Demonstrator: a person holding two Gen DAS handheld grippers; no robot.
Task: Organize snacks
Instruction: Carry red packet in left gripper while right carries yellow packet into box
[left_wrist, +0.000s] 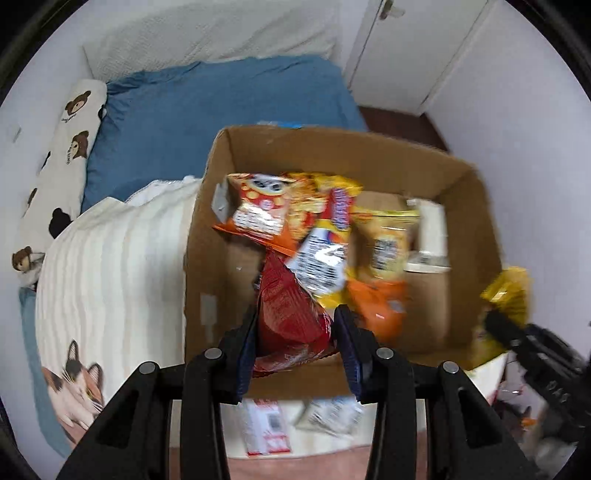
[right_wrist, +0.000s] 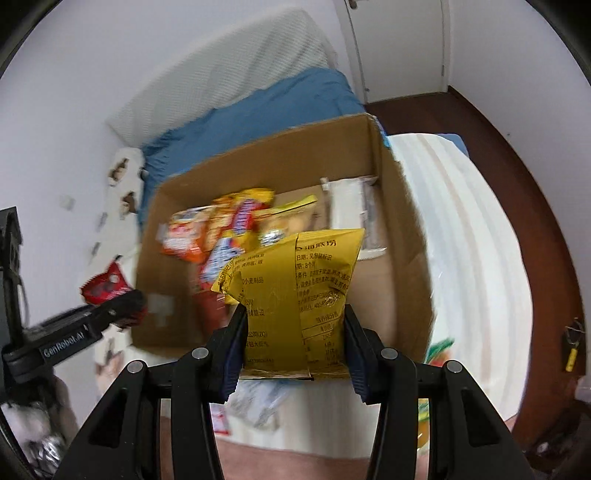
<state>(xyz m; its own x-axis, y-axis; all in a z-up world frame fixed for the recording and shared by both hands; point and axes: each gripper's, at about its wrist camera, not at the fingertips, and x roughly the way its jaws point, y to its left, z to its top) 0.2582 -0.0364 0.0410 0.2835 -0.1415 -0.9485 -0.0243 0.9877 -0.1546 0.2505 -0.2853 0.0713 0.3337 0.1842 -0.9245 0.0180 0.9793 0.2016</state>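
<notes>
Two snack bags held over an open brown cardboard box (left_wrist: 461, 206), centre frame.

Left gripper (left_wrist: 295, 332) clamps a crinkled red foil packet (left_wrist: 288, 314); right gripper (right_wrist: 295, 332) clamps a yellow printed pouch (right_wrist: 295, 280). Advice: lower each into a bare corner of the box, clear of the piled packets, then release.
</notes>
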